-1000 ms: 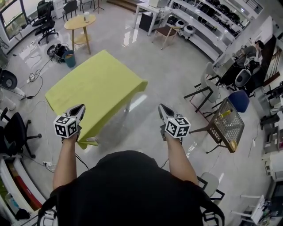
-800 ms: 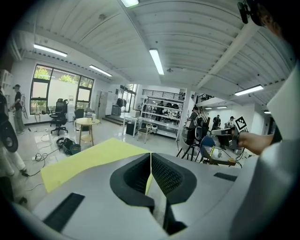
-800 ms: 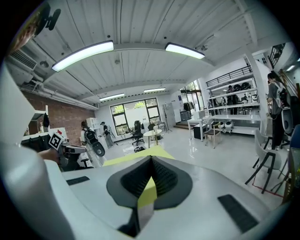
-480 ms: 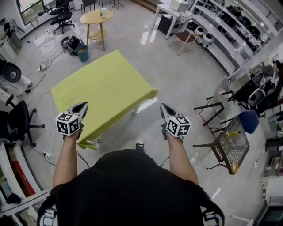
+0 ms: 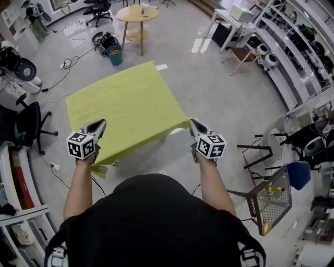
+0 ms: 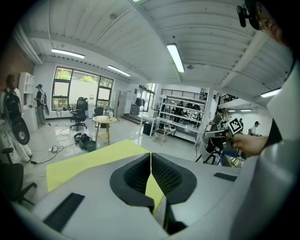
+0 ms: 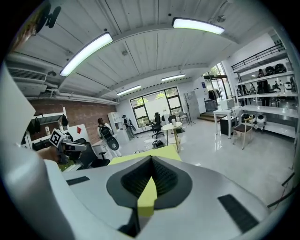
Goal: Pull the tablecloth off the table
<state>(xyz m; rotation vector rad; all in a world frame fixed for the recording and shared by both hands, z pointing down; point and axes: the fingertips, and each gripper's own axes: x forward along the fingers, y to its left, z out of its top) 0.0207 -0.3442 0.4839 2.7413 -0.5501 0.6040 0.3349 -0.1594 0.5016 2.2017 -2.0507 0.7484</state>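
1. Looking down, you see the yellow-green tablecloth point(image 5: 125, 101) spread flat over the surface, hiding its top completely, with the edges draping over the sides.
2. Your left hand-held gripper point(image 5: 99, 123) is clenched, its tips pressed together above the cloth's near-left edge. Nothing shows pinched between them. The yellow in the gap behind the tips is cloth lying beyond.
3. Your right hand-held gripper point(image 5: 193, 123) is clenched as well and empty, its tips right at the cloth's near-right corner. You cannot tell whether they touch the fabric.
4. Past the far side of the cloth stands a round wooden side table point(image 5: 136, 13), with a teal bin point(image 5: 115, 55) on the floor near it.
5. A black office chair point(image 5: 28, 122) sits off the cloth's left side.
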